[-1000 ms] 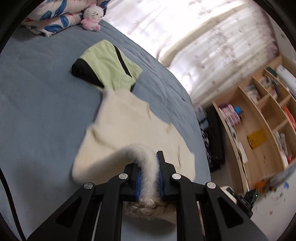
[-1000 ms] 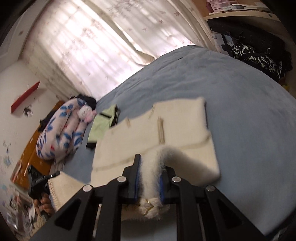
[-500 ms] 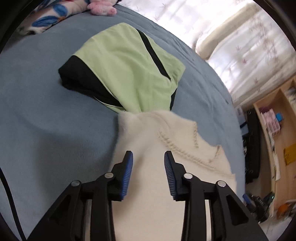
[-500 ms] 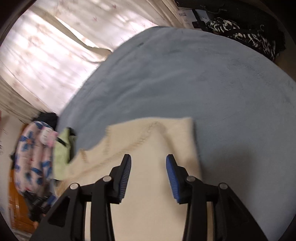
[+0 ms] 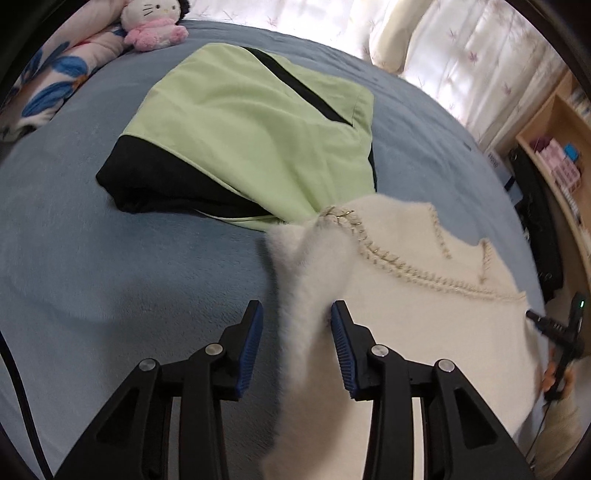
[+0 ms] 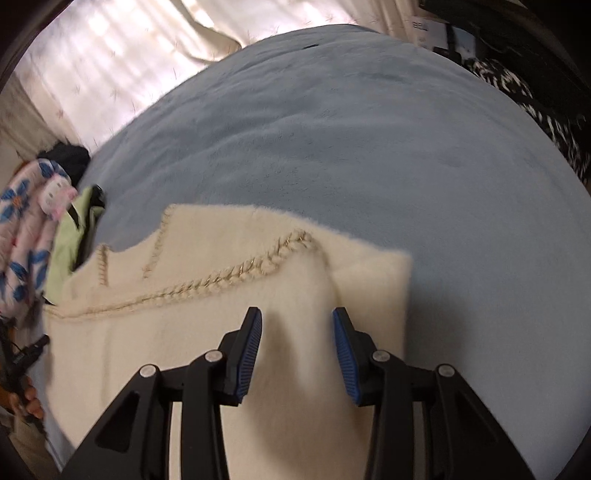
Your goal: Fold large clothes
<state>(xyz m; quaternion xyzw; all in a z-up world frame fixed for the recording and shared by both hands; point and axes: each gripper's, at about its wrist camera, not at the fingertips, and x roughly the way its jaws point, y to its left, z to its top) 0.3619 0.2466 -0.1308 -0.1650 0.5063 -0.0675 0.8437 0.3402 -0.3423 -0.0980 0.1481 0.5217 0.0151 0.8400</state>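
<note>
We had both grippers standing wide apart, gripping nothing. Our left gripper (image 5: 296,334) hung over the near left edge of the cream fuzzy sweater (image 5: 417,314), a raised fold of the knit standing between its blue pads (image 5: 252,343); whether the cloth touched a pad we could not tell. Our right gripper (image 6: 297,341) hovered over the sweater's right side (image 6: 229,332), just inside its far right corner. The sweater lay flat on the blue bedspread (image 5: 110,258), its braided trim (image 6: 236,275) running across it. Its far corner overlapped a folded green-and-black garment (image 5: 258,122). Beyond that sat a Hello Kitty plush (image 5: 151,24) beside a floral quilt (image 5: 55,85).
</note>
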